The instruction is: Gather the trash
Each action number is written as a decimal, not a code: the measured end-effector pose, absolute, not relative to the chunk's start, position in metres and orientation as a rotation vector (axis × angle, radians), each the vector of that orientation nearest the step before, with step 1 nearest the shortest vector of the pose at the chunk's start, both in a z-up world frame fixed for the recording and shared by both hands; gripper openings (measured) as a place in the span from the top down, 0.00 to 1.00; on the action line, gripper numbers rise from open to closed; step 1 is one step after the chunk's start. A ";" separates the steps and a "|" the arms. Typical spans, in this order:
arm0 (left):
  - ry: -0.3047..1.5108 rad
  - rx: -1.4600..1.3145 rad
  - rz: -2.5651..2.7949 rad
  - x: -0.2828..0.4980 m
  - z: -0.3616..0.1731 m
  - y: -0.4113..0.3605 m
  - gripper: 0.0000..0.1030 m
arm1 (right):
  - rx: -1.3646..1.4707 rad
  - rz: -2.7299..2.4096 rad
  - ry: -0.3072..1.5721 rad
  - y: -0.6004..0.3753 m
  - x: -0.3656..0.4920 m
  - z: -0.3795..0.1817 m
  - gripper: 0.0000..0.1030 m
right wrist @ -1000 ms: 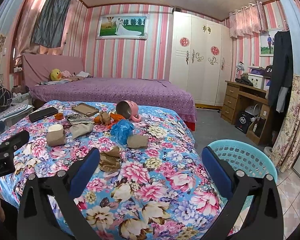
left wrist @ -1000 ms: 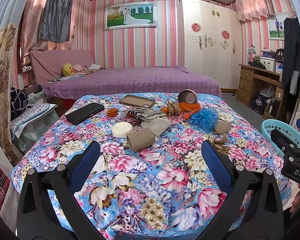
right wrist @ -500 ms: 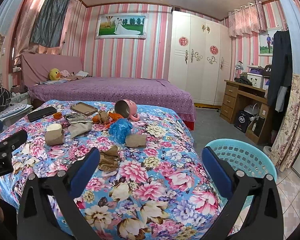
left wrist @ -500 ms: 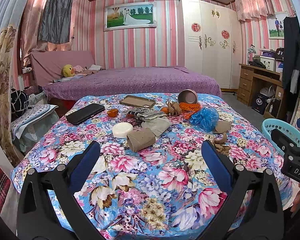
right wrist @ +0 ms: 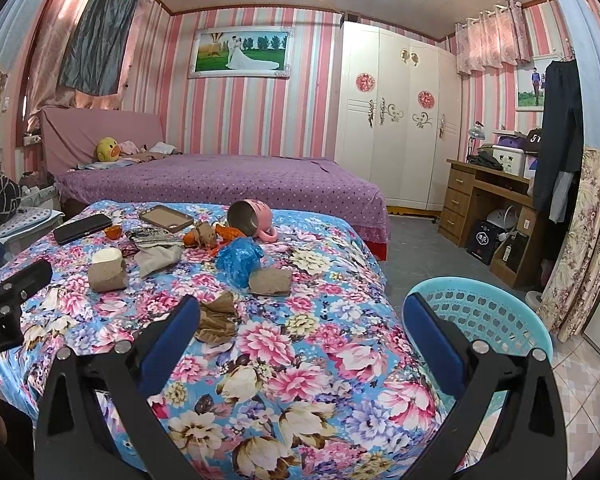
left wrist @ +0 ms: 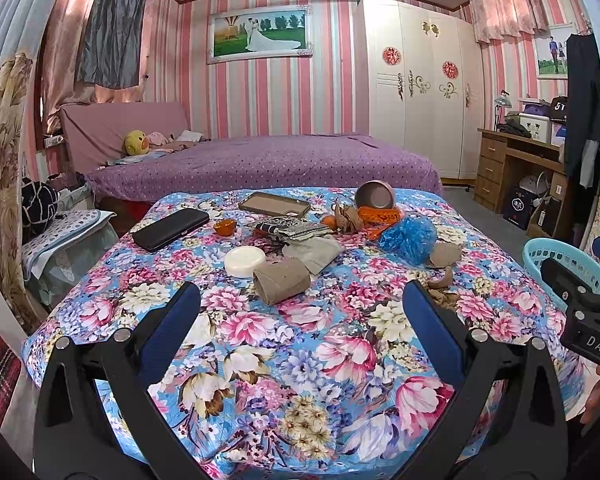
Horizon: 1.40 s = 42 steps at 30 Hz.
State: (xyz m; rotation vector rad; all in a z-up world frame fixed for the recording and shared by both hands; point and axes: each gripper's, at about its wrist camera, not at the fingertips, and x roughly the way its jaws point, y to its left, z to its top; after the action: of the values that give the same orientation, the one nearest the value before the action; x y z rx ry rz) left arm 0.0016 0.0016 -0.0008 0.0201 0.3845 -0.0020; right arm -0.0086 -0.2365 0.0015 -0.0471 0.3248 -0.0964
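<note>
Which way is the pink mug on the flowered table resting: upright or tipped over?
Tipped over. The pink mug lies on its side on the flowered table, its open mouth facing the camera and its handle against the cloth.

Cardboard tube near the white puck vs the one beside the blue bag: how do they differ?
The cardboard tube by the white puck keeps a rounded, open end; the tube by the blue bag is squashed nearly flat. The first sits toward the left gripper's side, touching the white puck; the second lies against the blue bag, nearer the laundry basket. Both are brown, lying on the floral cloth, ungripped.
</note>
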 end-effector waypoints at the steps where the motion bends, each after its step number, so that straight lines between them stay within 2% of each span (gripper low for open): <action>1: 0.384 0.019 -0.003 0.002 -0.001 0.002 0.05 | -0.047 -0.098 0.326 -0.236 -0.008 0.001 0.04; 27: 0.391 0.042 0.024 0.010 0.002 0.004 0.05 | -0.004 -0.140 0.329 -0.247 -0.002 0.006 0.04; 42: 0.344 0.009 0.008 0.050 0.051 0.023 0.05 | 0.035 -0.148 0.204 -0.252 0.031 0.070 0.04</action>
State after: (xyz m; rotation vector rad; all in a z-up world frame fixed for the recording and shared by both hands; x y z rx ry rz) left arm 0.0504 0.0230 0.0514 0.0090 0.3441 0.0081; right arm 0.0314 -0.2524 0.0704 0.0352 0.2042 -0.1479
